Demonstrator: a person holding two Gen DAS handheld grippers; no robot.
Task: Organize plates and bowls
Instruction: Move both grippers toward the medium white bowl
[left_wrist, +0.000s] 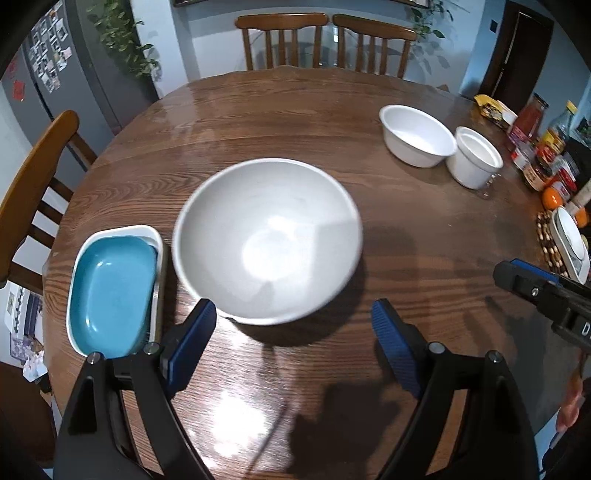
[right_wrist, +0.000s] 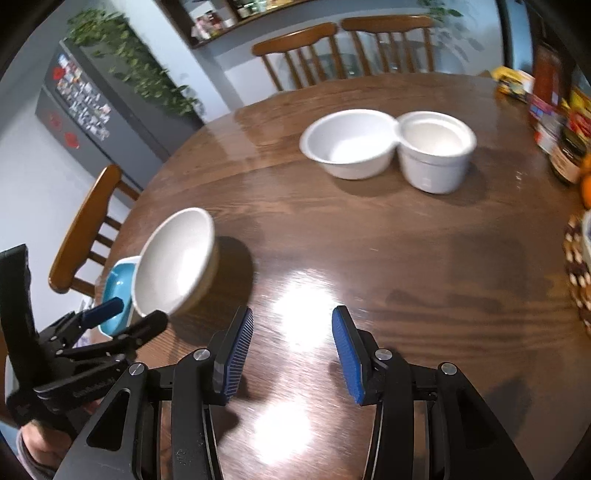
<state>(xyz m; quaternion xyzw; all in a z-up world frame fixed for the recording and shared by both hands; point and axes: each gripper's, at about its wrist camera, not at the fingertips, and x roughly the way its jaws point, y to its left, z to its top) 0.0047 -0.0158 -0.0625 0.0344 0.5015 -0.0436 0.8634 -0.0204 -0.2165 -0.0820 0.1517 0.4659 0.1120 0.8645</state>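
A large white bowl (left_wrist: 267, 240) sits tilted on the round wooden table (left_wrist: 295, 110), just ahead of my open left gripper (left_wrist: 295, 321); the jaws stand wide and touch nothing. In the right wrist view the bowl (right_wrist: 173, 262) leans toward the left gripper (right_wrist: 122, 317), its rim raised. A blue rectangular dish (left_wrist: 110, 291) rests inside a white rectangular dish (left_wrist: 157, 236) left of the bowl. A wide white bowl (right_wrist: 349, 142) and a taller white pot (right_wrist: 436, 147) stand together at the far right. My right gripper (right_wrist: 291, 332) is open and empty over bare table.
Jars, bottles and oranges (left_wrist: 546, 155) crowd the table's right edge, with a white dish on a beaded mat (left_wrist: 570, 240). Wooden chairs (left_wrist: 325, 40) stand behind the table and one chair (left_wrist: 33, 184) at the left. A grey fridge (left_wrist: 48, 74) is at the far left.
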